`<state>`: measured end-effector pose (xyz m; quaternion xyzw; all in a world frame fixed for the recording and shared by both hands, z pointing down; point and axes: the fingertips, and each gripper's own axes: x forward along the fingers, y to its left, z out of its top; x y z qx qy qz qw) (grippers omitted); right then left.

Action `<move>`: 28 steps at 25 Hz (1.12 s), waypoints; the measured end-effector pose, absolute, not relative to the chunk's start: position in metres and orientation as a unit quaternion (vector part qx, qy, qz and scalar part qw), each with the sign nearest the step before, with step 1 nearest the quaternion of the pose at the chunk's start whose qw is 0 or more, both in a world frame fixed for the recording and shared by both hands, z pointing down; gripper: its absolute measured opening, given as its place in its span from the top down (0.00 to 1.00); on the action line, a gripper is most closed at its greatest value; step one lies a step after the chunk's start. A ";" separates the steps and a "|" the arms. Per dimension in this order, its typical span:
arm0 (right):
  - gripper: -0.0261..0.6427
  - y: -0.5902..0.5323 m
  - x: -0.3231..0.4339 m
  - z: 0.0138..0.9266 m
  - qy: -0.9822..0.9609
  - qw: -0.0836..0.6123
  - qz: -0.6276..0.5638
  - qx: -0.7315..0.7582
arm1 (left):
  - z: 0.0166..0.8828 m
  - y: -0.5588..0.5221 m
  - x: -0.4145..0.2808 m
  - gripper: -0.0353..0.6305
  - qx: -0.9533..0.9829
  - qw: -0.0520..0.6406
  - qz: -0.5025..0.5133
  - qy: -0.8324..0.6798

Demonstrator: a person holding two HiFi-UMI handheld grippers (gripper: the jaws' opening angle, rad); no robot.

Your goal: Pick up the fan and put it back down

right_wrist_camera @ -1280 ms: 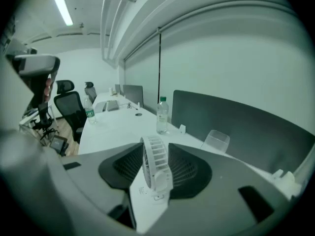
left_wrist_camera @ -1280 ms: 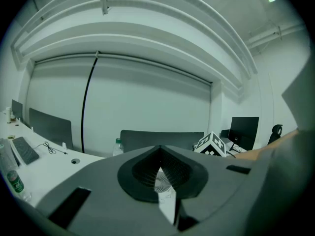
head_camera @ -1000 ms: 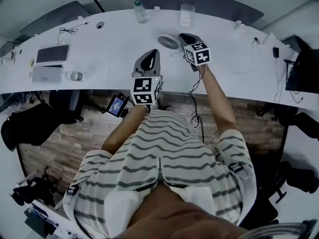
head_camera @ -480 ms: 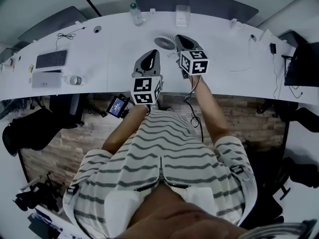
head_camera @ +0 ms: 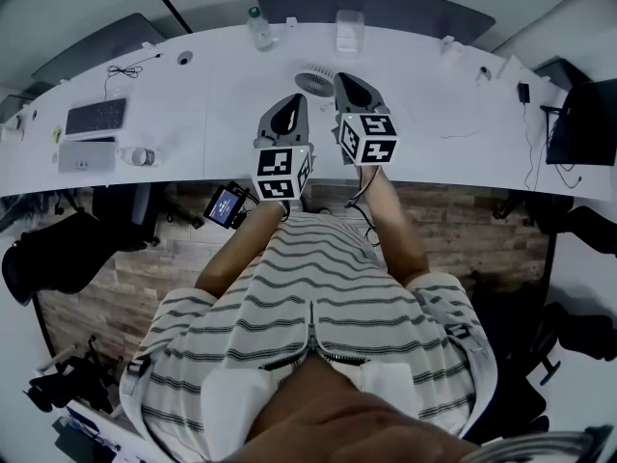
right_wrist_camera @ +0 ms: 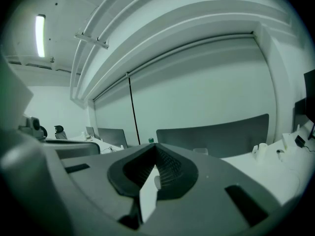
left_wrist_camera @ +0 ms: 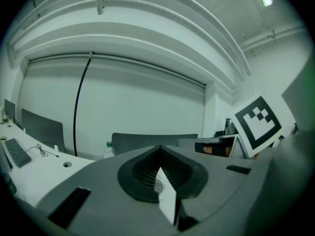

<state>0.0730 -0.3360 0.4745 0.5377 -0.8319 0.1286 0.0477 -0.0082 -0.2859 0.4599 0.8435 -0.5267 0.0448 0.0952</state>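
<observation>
The right tongs point(head_camera: 344, 78) have lifted back from the white fan point(head_camera: 314, 75) — jaws together, empty; the left tongs point(head_camera: 295, 101) are likewise closed. The fan rests just beyond them — the task looks finished.

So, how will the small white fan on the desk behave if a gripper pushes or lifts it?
The fan looks small on the wide desk, so it is probably light and may slide on that smooth top. Its round slatted grille is likely thin plastic, so squeeze gently. Whether a cable holds it back, I cannot tell.

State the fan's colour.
The fan is white, best seen in the head view.
</observation>
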 end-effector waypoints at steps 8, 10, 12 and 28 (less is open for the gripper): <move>0.94 -0.320 0.075 0.465 -0.824 0.032 0.127 0.552 | 0.457 -0.285 -0.006 0.94 0.847 0.092 0.041 -0.522; 0.94 -0.315 0.075 0.463 -0.822 0.034 0.121 0.556 | 0.456 -0.285 -0.006 0.94 0.847 0.092 0.040 -0.522; 0.94 -0.309 0.074 0.462 -0.820 0.038 0.110 0.561 | 0.456 -0.285 -0.007 0.94 0.847 0.093 0.039 -0.522; 0.94 -0.283 0.060 0.461 -0.820 0.041 0.103 0.562 | 0.455 -0.278 -0.011 0.94 0.849 0.091 0.039 -0.520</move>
